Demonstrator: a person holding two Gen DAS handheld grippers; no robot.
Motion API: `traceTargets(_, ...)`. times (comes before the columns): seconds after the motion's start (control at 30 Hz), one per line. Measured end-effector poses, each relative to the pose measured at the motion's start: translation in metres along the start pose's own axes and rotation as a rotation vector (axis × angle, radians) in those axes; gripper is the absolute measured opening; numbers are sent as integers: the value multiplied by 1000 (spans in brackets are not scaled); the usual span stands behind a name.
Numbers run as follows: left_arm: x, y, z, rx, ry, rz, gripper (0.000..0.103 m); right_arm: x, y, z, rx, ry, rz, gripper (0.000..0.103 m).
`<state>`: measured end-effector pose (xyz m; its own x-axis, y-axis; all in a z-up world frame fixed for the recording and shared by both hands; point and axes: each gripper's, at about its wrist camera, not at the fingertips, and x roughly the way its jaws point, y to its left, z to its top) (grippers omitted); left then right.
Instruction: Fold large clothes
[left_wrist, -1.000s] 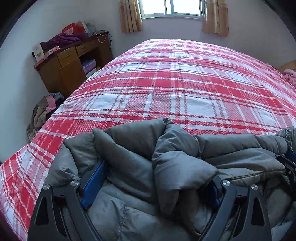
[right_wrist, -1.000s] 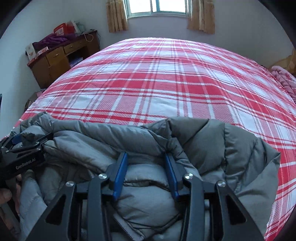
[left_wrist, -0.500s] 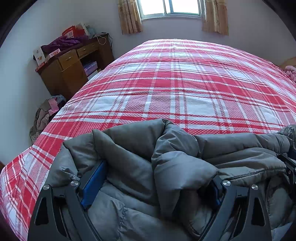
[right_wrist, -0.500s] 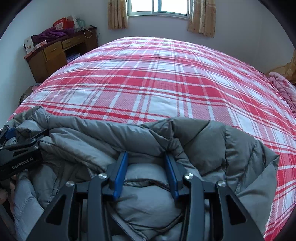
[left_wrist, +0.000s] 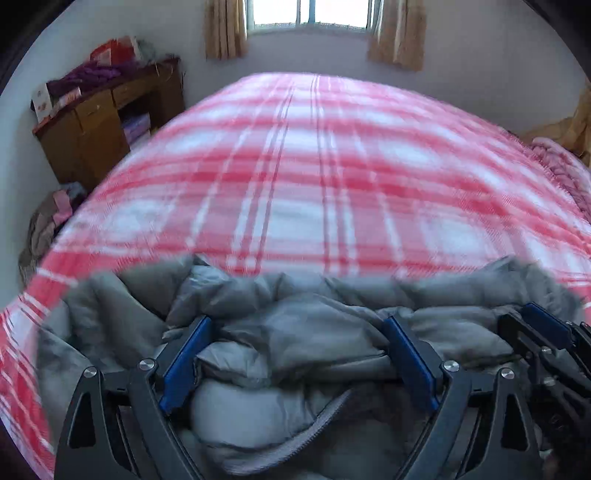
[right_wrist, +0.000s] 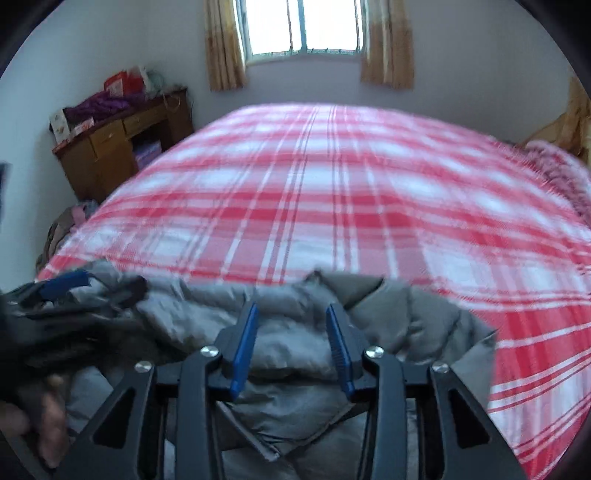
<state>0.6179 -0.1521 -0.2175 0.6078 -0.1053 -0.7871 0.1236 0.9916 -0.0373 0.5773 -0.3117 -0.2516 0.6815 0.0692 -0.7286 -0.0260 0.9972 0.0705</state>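
Note:
A grey puffy jacket lies bunched at the near edge of the bed with its red plaid sheet. My left gripper stands wide, its blue pads pressed against a thick bundle of the jacket, with the zipper edge below. In the right wrist view my right gripper is shut on a narrower fold of the jacket. The two grippers are close side by side. The right gripper shows at the right edge of the left view. The left gripper shows at the left edge of the right view, above a hand.
A wooden desk piled with boxes and purple cloth stands at the far left wall. A heap of clothes lies on the floor beside the bed. A pink blanket lies at the bed's right edge. A curtained window is ahead.
Both views are now blurred by motion. The grippers have come closer together and tilted up, with the jacket still in them. The big fold that hid the left gripper's right pad has flattened.

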Motion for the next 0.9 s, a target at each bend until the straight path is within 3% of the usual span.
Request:
traceTargets(0.13,4,-5,-8,18,-29,36,95,18,-6,-10,31,59,25,40)
traceTargets(0.6,13,-12,-5,59,-5,98,102,29,-1,-12,5,74,-13,41)
traceTargets(0.7,-4,-7,5,79,43,92,101,28,0,-6,-19,110,-13,41)
traceTargets(0.73,-21,-3,6,72,21,82,101,25,-1,-3,-27,125,-7,42)
traceTargets(0.77,-41,2,4,71,-7,69,101,13,-4,-1,-27,127,-12,45)
traceTargets(0.83,-86,13,-13,91,-53,43,101,-24,-11,-5,-30,68,-28,76)
traceTargets(0.9,-114,23,-40,128,-49,57,101,-66,-21,-21,-39,18,-36,79)
